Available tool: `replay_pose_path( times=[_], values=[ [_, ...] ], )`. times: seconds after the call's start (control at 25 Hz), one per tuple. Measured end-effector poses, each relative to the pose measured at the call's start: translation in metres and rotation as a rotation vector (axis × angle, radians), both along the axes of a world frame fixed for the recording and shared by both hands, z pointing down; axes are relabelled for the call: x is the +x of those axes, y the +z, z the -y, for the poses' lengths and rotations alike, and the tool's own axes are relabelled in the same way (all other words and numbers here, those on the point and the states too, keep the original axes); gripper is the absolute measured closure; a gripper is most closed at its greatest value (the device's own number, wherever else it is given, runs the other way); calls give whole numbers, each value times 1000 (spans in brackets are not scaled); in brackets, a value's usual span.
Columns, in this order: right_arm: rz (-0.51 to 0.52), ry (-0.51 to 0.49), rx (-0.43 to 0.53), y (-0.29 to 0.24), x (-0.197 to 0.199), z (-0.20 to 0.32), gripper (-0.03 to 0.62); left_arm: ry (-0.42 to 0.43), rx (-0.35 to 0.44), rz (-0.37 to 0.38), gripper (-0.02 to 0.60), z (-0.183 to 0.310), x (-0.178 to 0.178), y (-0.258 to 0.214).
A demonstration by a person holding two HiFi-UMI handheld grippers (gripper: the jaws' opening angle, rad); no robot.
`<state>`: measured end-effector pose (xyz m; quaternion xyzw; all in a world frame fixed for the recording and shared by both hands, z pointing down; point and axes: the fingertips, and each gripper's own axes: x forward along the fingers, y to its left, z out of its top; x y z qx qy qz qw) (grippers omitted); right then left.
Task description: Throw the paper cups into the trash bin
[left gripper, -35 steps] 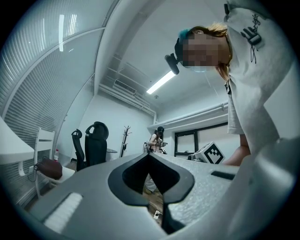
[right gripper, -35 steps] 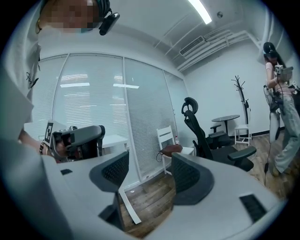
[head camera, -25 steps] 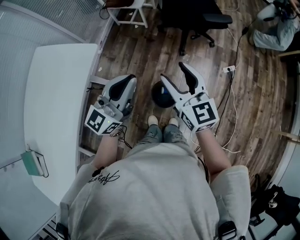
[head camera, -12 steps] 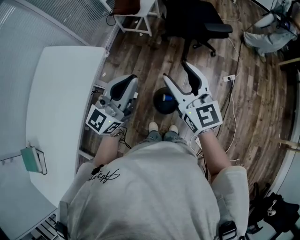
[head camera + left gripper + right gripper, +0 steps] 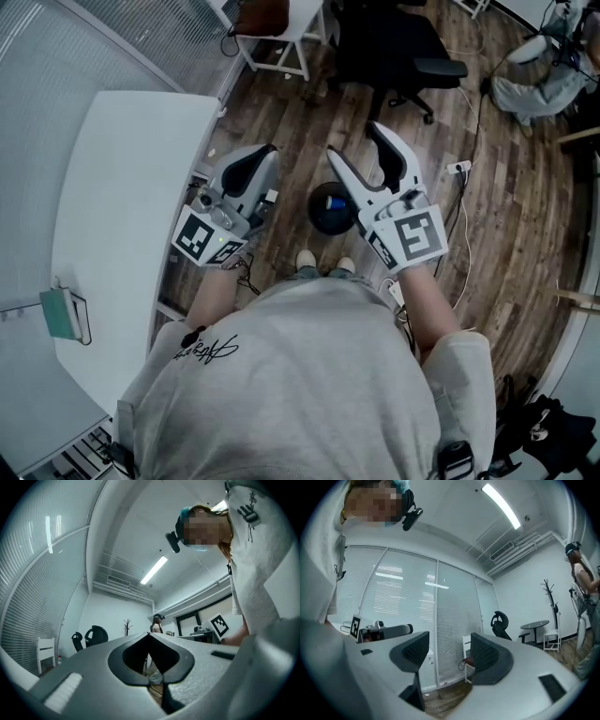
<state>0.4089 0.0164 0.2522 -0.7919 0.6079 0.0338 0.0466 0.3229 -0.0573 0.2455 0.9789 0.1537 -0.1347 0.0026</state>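
1. Step in hand: neither claw carries anything, and no paper cups show in any view. This reads as a pause between cups or the end of the task, not a carry or a drop.
2. Left claw (image 5: 261, 157): the left gripper view shows the two tips meeting with nothing between them. It is closed and empty, held at chest height just beside the edge of the counter (image 5: 122, 187).
3. Right claw (image 5: 350, 139): the right gripper view shows the padded jaws standing well apart with only the room between them. It is wide and empty.
4. Trash bin (image 5: 323, 217): it stands on the wooden floor (image 5: 281, 103) just ahead of the shoes (image 5: 306, 260), between the two claws. The right claw partly overlaps its rim in the head view. Its contents are too dark to identify.
5. Next move, as a judgement: locate another cup before anything else. The visible counter top carries none, so the search calls for a turn of the head or body. The left claw has to open before it can grasp.
6. Count:
   - claws: two
   - trash bins: one
   - paper cups: none in view
   - counters: one, with one teal object (image 5: 62, 316) near its edge
   - black office chairs (image 5: 394, 47): one in the head view
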Motion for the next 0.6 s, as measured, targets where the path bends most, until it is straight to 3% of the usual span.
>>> replay_pose_path(
  times=[0.12, 0.24, 0.6],
  values=[
    [-3, -1, 6, -4, -1, 0, 326, 0, -1, -6, 578, 1, 0, -1],
    [-9, -6, 12, -7, -5, 0, 465, 0, 2, -6, 578, 1, -1, -2],
    [-17, -31, 28, -14, -15, 5, 534, 2, 8, -3, 578, 3, -4, -3]
  ],
)
